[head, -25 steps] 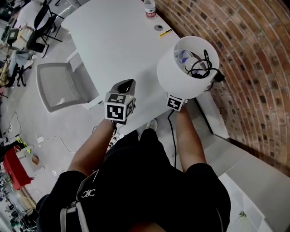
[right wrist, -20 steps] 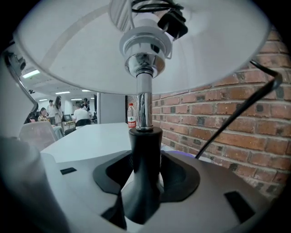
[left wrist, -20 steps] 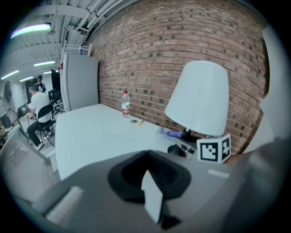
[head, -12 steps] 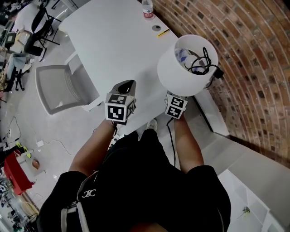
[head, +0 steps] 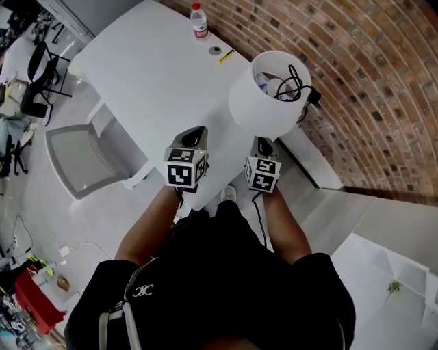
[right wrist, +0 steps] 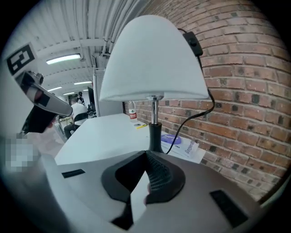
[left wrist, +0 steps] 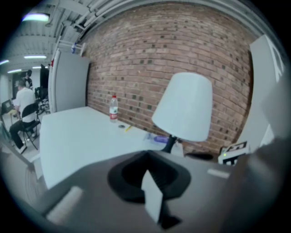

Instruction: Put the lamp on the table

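- Head view: the lamp [head: 263, 102] stands upright at the near corner of the white table [head: 157, 75], close to the brick wall [head: 369, 82]. Its black cord [head: 295, 87] is bundled in the top of the shade.
- Right gripper view: the right gripper [right wrist: 146, 154] has its jaws together and nothing between them. The lamp's dark stem rises just beyond the tips; contact cannot be judged.
- Left gripper view: the left gripper [left wrist: 146, 154] is closed and empty, and sits apart from the lamp.
- A water bottle [head: 199, 20] stands at the table's far edge.
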### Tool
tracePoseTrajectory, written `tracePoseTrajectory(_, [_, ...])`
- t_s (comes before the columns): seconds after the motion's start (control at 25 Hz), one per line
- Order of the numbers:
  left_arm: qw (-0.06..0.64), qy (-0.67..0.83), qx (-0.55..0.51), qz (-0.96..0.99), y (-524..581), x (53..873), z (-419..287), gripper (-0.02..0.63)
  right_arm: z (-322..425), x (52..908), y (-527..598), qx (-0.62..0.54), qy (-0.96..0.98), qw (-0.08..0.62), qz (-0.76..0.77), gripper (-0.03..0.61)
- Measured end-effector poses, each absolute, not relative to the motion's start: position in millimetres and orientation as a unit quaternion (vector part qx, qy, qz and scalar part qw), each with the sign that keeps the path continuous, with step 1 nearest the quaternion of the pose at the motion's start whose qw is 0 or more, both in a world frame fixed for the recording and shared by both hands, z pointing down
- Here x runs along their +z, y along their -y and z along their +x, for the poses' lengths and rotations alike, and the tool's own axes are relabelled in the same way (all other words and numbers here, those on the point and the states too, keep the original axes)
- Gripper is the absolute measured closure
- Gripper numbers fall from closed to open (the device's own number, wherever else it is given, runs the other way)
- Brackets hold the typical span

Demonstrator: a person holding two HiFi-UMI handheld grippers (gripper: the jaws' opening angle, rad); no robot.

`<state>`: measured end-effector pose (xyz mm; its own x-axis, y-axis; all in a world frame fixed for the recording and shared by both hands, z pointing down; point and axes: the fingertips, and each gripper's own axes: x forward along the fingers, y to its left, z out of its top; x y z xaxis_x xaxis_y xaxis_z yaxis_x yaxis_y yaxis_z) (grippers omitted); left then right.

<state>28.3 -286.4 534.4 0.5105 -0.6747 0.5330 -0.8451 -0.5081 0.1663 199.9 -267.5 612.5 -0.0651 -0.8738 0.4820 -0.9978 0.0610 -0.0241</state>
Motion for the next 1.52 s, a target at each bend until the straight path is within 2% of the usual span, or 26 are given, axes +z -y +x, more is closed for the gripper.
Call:
tracePoseTrajectory(0.72, [0.148,0.359,0.163,0.907,274,483,66,0.614,213,477,206,0.134,0.632,0.099,0.757,0.580])
tracePoseTrajectory(1.52, [0.141,0.342,0.144,0.918,265,466,69,0.614,196,458,206,0.101,0.642,0.111,0.752,0.580])
